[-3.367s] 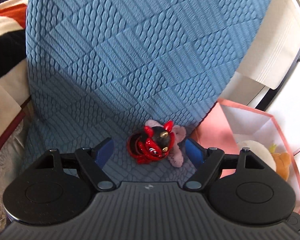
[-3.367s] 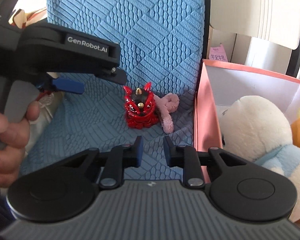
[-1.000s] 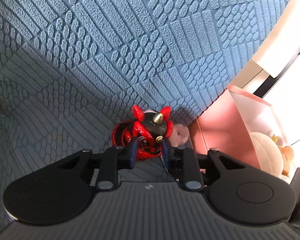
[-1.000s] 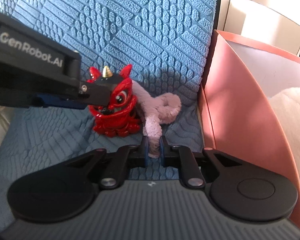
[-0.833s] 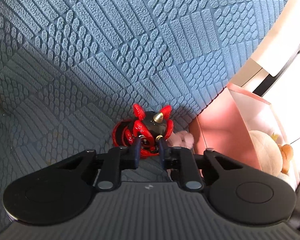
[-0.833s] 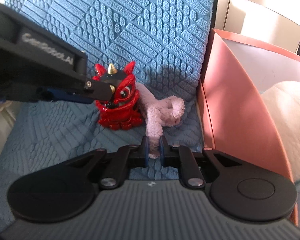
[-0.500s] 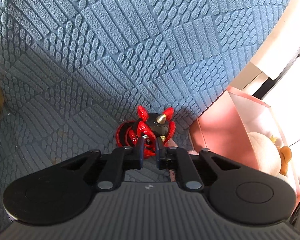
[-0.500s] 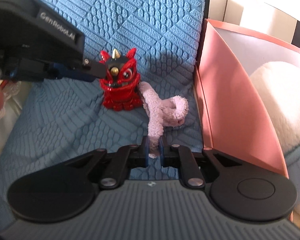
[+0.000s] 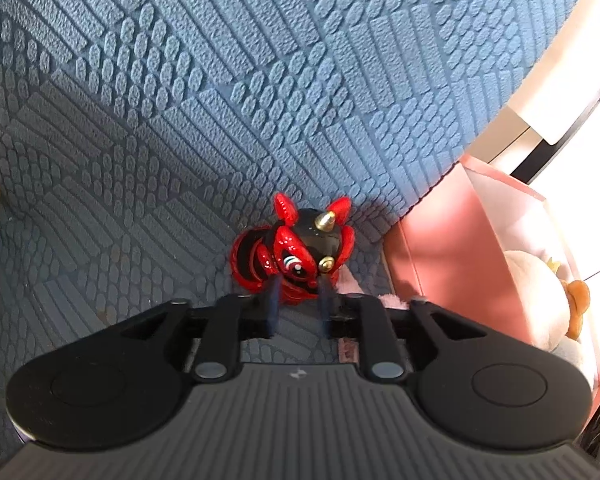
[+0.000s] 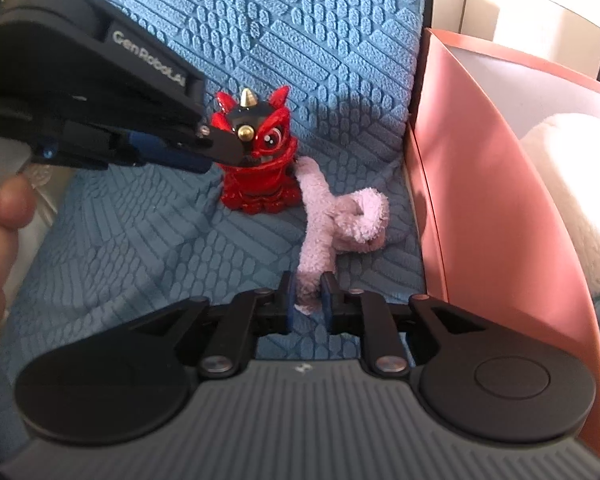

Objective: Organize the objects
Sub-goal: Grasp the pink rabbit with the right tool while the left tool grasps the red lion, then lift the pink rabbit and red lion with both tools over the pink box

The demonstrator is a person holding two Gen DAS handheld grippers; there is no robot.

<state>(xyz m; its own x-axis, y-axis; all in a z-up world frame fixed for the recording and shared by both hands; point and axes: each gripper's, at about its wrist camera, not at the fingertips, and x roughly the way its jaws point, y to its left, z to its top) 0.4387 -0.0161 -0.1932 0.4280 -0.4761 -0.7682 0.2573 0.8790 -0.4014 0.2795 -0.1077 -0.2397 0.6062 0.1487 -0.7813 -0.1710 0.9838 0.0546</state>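
A glossy red and black lion figure (image 9: 296,256) (image 10: 260,160) with a gold horn stands on the blue textured seat (image 9: 160,220). My left gripper (image 9: 299,300) is at its face. Its jaws are opening, the blurred fingers (image 9: 274,300) flank the figure's front, and the pads no longer press on it. A small pink plush (image 10: 340,216) lies right of the figure, one limb touching its base. My right gripper (image 10: 307,300) has another limb's end between its jaws, which are opening and only loosely around it.
A pink box (image 10: 480,160) (image 9: 440,248) stands against the seat's right side, holding a white plush (image 9: 536,292) and an orange one (image 9: 578,292). The blue backrest (image 9: 300,60) rises just behind the figure. A person's hand (image 10: 0,220) holds the left gripper.
Both grippers were shut half a second ago, left on the lion, right on the plush limb; now both sets of jaws have widened. The plush has been drawn out from beside the lion.
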